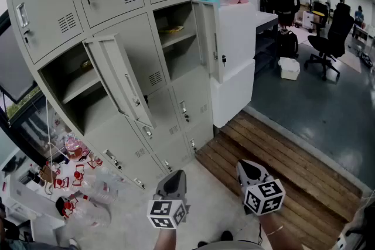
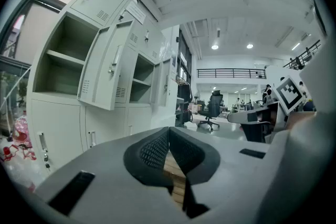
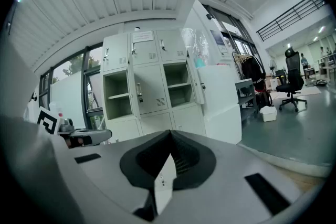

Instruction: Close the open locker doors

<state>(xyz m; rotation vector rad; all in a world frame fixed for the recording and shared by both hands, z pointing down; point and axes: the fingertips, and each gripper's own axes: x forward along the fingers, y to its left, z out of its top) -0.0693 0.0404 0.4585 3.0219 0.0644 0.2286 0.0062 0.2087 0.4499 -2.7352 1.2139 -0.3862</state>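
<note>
Lockers (image 1: 135, 38) fill the upper left of the head view: a pale grey sheet-metal bank, three columns wide, with flat rectangular fronts, louvred vent slots and small lock handles. Top and bottom rows are shut, and two doors in the middle row hang open. The left door (image 1: 120, 82) swings well out from the left column, a thin panel with folded edges showing its inner face. Behind it sits a compartment split by one shelf (image 1: 79, 84). The right door (image 1: 206, 38) stands open on the right column, just beside a white boxy cabinet (image 1: 237, 61) at the bank's right side. Something yellow lies on that compartment's shelf, and I can't tell what.

Down low, both tongs are well apart from the lockers. Left tongs (image 1: 176, 175) are clenched, ribbed black pads tip to tip, nothing between them. Right tongs (image 1: 249, 165) are clenched too, and empty. Right tongs hover over brown slatted planks (image 1: 281, 167), left tongs over pale smooth floor. At the lockers' foot on the left, clear plastic bottles (image 1: 96, 190) and red-and-white bits lie scattered. Farther right, on dark glossy floor, stand a black chair (image 1: 328, 38) and a white bin (image 1: 289, 68).
</note>
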